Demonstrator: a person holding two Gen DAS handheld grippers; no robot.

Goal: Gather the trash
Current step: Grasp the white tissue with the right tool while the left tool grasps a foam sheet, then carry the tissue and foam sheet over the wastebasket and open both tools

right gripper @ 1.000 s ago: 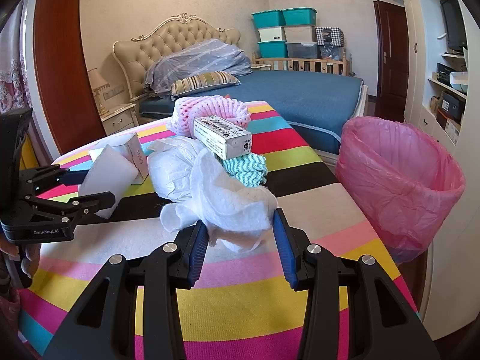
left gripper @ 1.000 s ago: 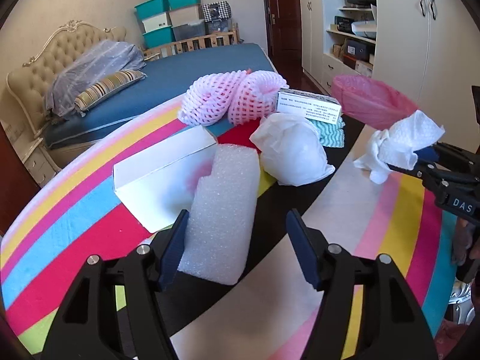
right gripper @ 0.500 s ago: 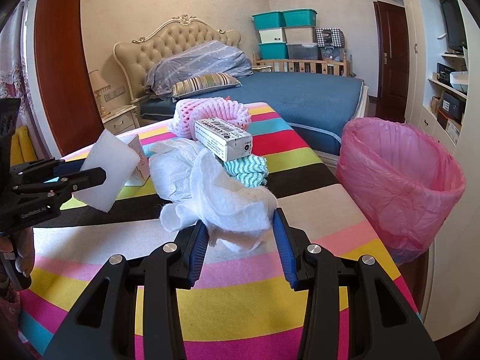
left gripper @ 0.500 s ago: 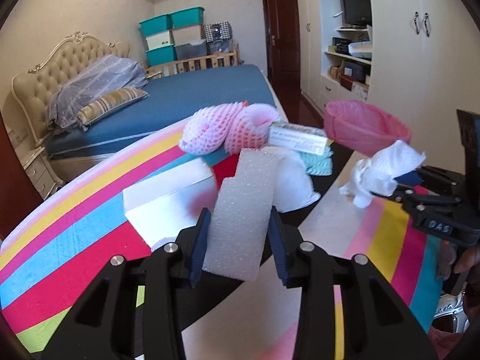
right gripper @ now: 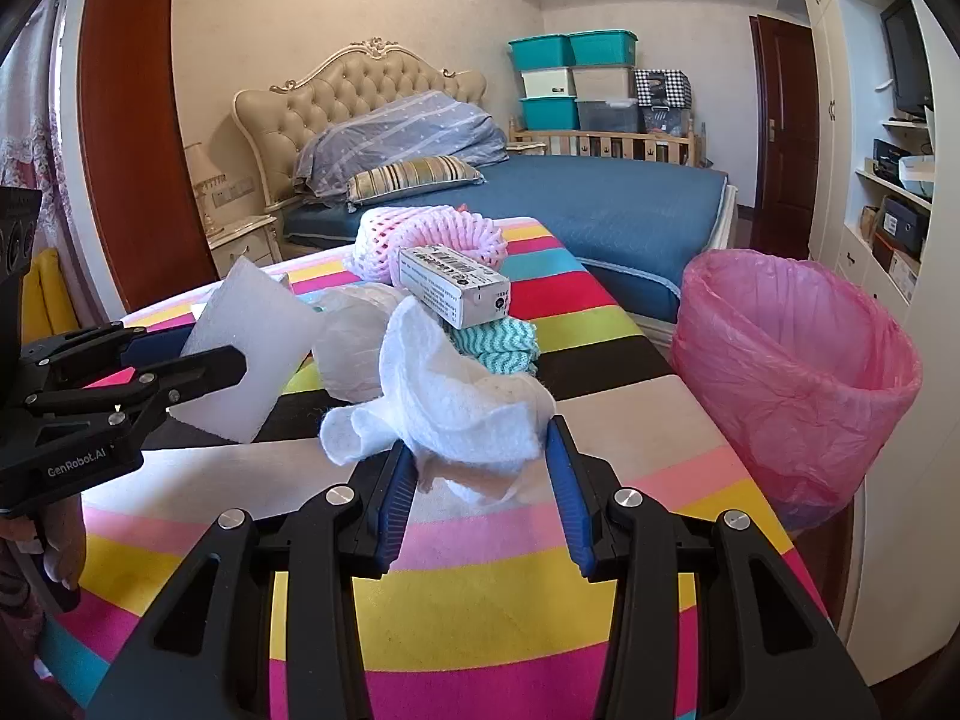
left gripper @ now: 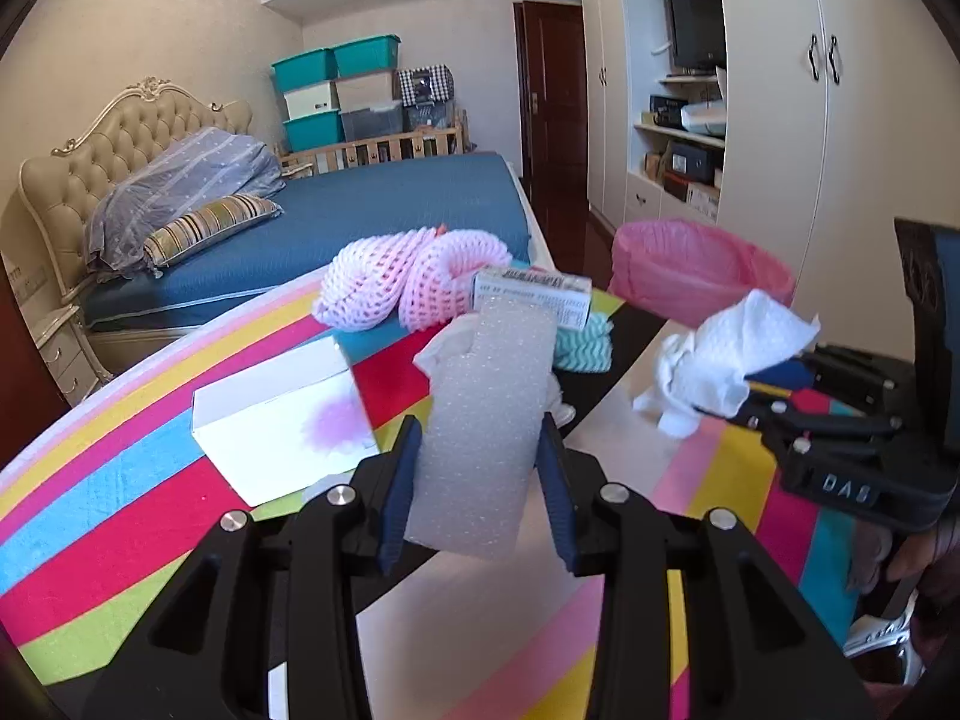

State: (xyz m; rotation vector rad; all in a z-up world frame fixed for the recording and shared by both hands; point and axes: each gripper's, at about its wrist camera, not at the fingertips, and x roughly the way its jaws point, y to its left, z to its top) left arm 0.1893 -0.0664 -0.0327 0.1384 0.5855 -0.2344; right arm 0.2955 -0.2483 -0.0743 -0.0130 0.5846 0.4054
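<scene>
My left gripper (left gripper: 477,480) is shut on a white foam block (left gripper: 486,420), lifted off the striped tablecloth (left gripper: 108,540); the right wrist view shows the same foam block (right gripper: 246,354) held at the left. My right gripper (right gripper: 480,480) is shut on a crumpled white tissue (right gripper: 456,402), and that tissue (left gripper: 732,360) appears at the right of the left wrist view. A pink-lined trash bin (right gripper: 792,372) stands beyond the table's right edge. On the table lie pink foam netting (left gripper: 414,282), a small printed carton (right gripper: 456,285), a white plastic bag (right gripper: 354,342), a teal zigzag cloth (right gripper: 498,348) and a white open box (left gripper: 282,414).
A bed with blue cover (right gripper: 600,204) lies behind the table. White wardrobes and shelves (left gripper: 780,120) line the right wall. A person's hand (right gripper: 60,546) holds the left gripper's handle at the left.
My left gripper closed on the foam block and raised it off the table, tilting it upright. The right gripper with the tissue stayed still.
</scene>
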